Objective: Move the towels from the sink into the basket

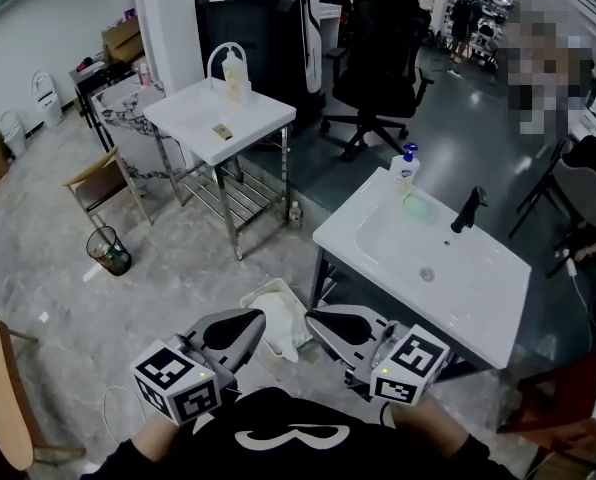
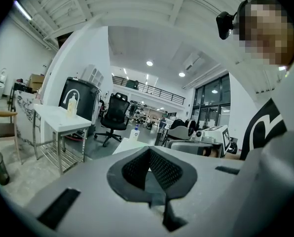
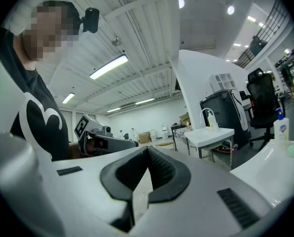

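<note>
The white sink (image 1: 478, 288) stands to my right, with a black tap (image 1: 468, 209) and a drain (image 1: 427, 274). I see no towel in its basin. A cream cloth heap (image 1: 281, 315) lies on the floor by the sink's left leg. I cannot tell whether a basket is under it. My left gripper (image 1: 240, 320) (image 2: 148, 152) is held low near my body, shut and empty. Beside it my right gripper (image 1: 323, 318) (image 3: 147, 152) is shut and empty too. Both point forward, on either side of the cloth heap.
A soap bottle (image 1: 406, 168) and a green item (image 1: 416, 206) sit at the sink's back. A second white table (image 1: 218, 118) with a bottle (image 1: 236, 73), a black office chair (image 1: 378, 68), a wooden chair (image 1: 98, 183) and a waste bin (image 1: 108, 251) stand farther off.
</note>
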Available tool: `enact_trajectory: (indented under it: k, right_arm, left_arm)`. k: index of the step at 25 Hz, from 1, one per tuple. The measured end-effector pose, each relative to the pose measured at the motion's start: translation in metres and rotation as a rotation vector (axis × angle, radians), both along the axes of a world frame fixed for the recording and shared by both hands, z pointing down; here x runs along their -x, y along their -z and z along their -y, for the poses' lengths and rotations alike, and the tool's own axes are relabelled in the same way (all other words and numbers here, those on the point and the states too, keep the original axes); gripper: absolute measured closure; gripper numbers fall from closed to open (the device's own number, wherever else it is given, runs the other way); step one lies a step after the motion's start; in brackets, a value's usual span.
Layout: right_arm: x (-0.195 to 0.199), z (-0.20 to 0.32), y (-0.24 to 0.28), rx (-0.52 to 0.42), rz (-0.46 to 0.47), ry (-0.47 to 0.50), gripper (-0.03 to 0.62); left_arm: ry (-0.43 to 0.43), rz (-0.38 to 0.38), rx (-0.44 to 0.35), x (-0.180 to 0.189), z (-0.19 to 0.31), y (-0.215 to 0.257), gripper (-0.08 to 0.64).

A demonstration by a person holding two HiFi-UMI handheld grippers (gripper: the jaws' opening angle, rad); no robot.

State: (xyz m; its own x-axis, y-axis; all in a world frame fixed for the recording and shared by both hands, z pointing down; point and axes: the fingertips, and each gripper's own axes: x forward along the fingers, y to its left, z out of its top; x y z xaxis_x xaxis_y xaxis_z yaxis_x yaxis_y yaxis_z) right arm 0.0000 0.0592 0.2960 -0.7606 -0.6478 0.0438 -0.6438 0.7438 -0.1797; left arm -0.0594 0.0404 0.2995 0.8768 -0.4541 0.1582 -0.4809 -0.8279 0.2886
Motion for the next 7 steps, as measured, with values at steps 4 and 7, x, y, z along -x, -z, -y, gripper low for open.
enact_trajectory:
  k: [4, 7]
  right_arm:
    - [-0.0034, 0.0048, -0.0005, -0.006, 0.001, -0.008, 0.589]
    - [-0.0042, 0.0086, -0.0011, -0.007, 0.002, -0.015, 0.589]
  left_arm:
    - [0.005, 0.006, 0.008, -0.0023, 0.0063, -0.0028, 0.555]
    - [-0.001, 0.007, 0.007, -0.0037, 0.0089, -0.0032, 0.555]
